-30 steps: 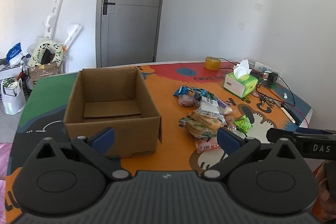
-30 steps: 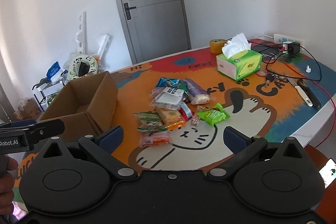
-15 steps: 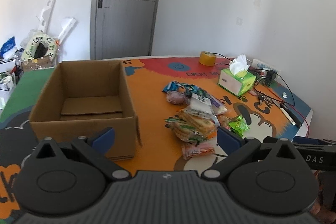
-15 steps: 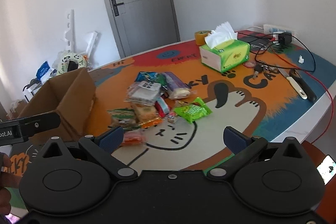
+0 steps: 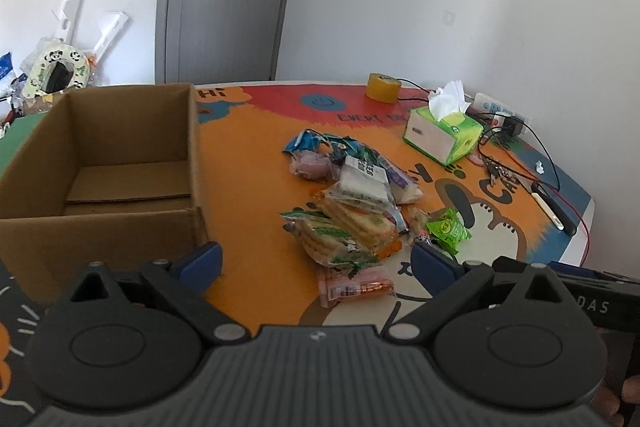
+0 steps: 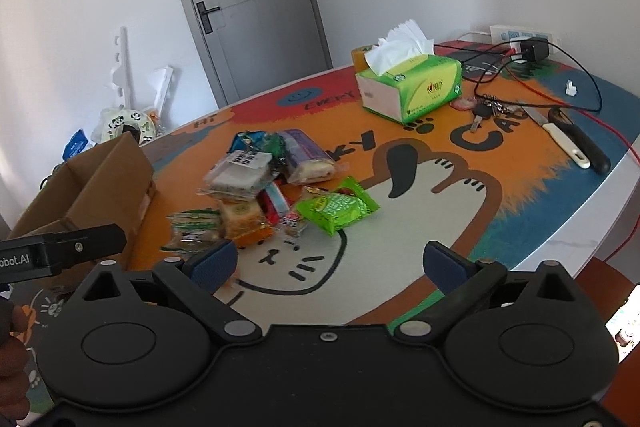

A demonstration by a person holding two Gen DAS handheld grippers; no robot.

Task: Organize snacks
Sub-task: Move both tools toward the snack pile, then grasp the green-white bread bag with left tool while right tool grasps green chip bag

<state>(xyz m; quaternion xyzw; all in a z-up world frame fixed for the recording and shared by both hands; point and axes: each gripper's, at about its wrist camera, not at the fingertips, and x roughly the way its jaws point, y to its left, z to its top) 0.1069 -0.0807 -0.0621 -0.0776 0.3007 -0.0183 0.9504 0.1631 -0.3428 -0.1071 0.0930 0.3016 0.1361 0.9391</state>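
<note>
Left hand-held gripper point(image 5: 316, 261) spread wide, nothing held; right hand-held gripper point(image 6: 328, 263) wide too, jaws closing, nothing between them.
Both hang over the near edge of the desk point(image 6: 400, 247). Snack pile point(image 5: 352, 203) loose at mid-desk: cracker packs, a blue bag, a green packet point(image 6: 338, 205) on its right fringe. Cardboard box point(image 5: 100, 163) stands open left of the pile, apart from it, no snacks inside. Tissue box point(image 6: 412, 87) farther back.

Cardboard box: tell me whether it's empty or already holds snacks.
Empty. The left wrist view looks into the cardboard box and shows only its bare floor and inner flap; the snack packets all lie on the table mat beside it.
</note>
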